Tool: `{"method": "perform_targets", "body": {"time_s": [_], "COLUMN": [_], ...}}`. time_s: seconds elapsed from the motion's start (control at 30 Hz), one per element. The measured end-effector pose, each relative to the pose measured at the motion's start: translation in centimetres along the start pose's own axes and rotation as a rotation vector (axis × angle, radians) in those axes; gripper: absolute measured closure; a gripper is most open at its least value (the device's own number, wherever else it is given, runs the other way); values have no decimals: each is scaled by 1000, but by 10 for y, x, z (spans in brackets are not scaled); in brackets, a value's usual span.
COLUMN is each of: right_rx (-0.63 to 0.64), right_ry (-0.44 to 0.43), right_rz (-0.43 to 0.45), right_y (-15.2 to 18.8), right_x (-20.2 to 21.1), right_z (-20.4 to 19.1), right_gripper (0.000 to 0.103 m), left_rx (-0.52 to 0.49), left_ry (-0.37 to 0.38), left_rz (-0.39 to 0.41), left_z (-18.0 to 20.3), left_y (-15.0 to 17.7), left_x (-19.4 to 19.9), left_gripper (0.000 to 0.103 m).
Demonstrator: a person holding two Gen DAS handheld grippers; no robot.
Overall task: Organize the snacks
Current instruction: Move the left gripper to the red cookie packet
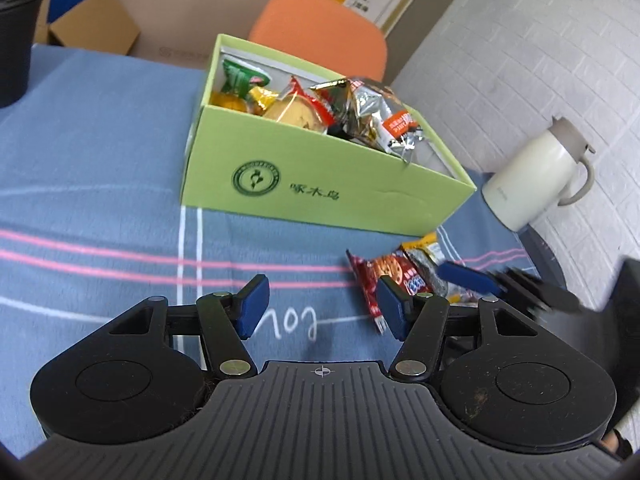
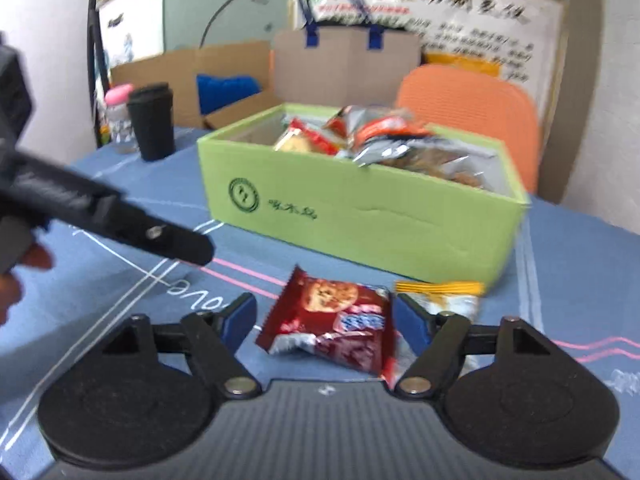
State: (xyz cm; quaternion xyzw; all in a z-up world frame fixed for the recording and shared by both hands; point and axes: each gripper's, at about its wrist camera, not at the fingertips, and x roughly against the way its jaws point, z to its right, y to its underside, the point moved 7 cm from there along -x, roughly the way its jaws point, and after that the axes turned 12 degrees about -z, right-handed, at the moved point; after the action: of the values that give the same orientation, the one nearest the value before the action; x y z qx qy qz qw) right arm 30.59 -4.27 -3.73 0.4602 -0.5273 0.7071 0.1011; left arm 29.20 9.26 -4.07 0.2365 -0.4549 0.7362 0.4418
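Right tool (image 2: pixel 324 320) is held with jaws apart around the red cookie packet (image 2: pixel 332 320) on the desk (image 2: pixel 120 184), unclamped, presumably for pickup; the green box (image 2: pixel 360 216) lies beyond. Left tool (image 1: pixel 322 306) is likewise spread, nothing between.

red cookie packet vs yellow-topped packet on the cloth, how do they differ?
The red cookie packet is dark red with a cookie picture; the yellow-topped packet is pale with a yellow band at its top edge. The red one lies between the open fingers of the right tool; the yellow-topped one sits beside it, partly hidden behind one finger. Both lie on the blue cloth, outside the green box.
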Motion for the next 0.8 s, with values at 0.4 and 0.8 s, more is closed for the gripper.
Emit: {"method": "perform_targets", "body": {"time_s": [0.4, 0.8], "right_rx": [-75, 0], "right_ry": [-68, -5], "right_rz": [-22, 19], "right_y": [25, 7], "right_x": [11, 12], "right_z": [-49, -47], "right_gripper": [14, 12], "left_rx": [40, 115], "left_ry": [-19, -4], "left_rz": [34, 54], "left_z": [-15, -38], "left_y": [31, 51], "left_x": [27, 52], "left_gripper": [54, 52]}}
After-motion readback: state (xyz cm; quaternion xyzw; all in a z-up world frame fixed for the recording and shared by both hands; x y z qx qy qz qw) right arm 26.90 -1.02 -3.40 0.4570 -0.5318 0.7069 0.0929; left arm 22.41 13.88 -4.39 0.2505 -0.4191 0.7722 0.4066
